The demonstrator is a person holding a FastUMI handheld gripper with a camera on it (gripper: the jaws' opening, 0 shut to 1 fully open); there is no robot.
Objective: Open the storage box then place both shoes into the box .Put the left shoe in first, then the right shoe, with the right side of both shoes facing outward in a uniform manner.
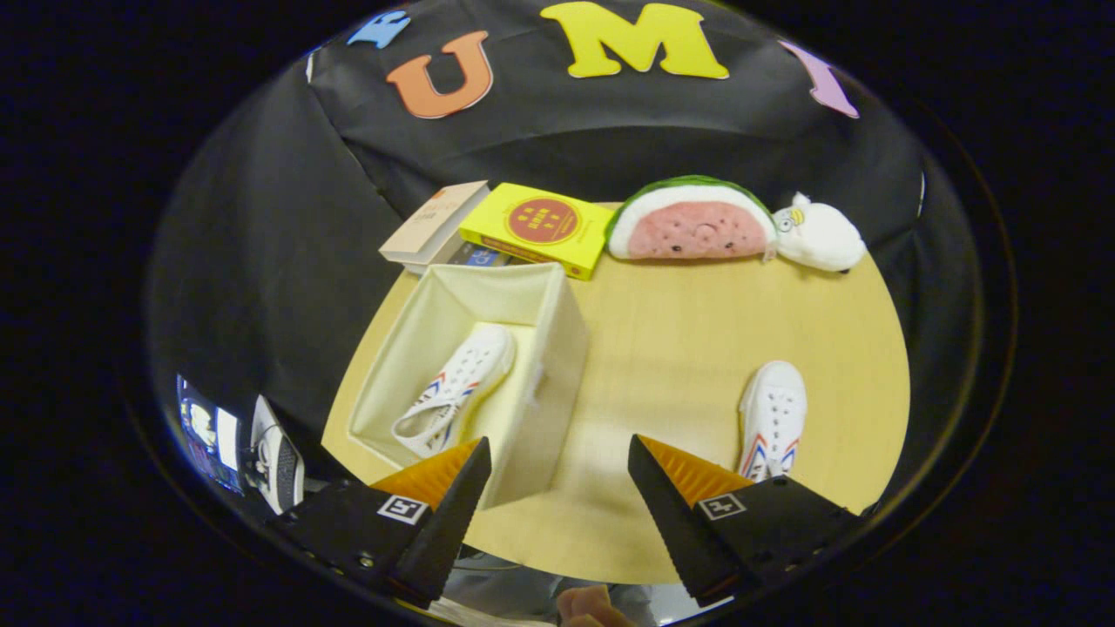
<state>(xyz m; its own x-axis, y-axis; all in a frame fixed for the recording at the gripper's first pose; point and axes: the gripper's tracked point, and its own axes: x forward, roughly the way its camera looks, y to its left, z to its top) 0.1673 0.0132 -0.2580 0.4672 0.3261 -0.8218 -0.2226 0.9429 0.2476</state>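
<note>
I see the round wooden table (679,348) across the middle of the frame, and left of centre on it the storage box (557,348), open at the top with its pale fabric walls standing up. One white shoe (453,387) already lies inside the box on its floor, toe toward the upper right and heel toward the lower left, so I judge the first placement done. The second shoe (773,418) sits on the bare table at lower right, well apart from the box, toe pointing up the frame, just ahead of the right-hand finger.

Along the far edge of the table lie a watermelon plush (691,222), a yellow book (537,225), a tan book (433,228) and a small white plush (819,235), none of them in my way.

The gripper (557,461) at the bottom centre holds nothing; its fingers are spread wide with bare table between them.

My next move, as I judge it, is to swing right, straddle the second shoe across its width, close on it, then carry it over the box wall and set it beside the first with matching orientation.
</note>
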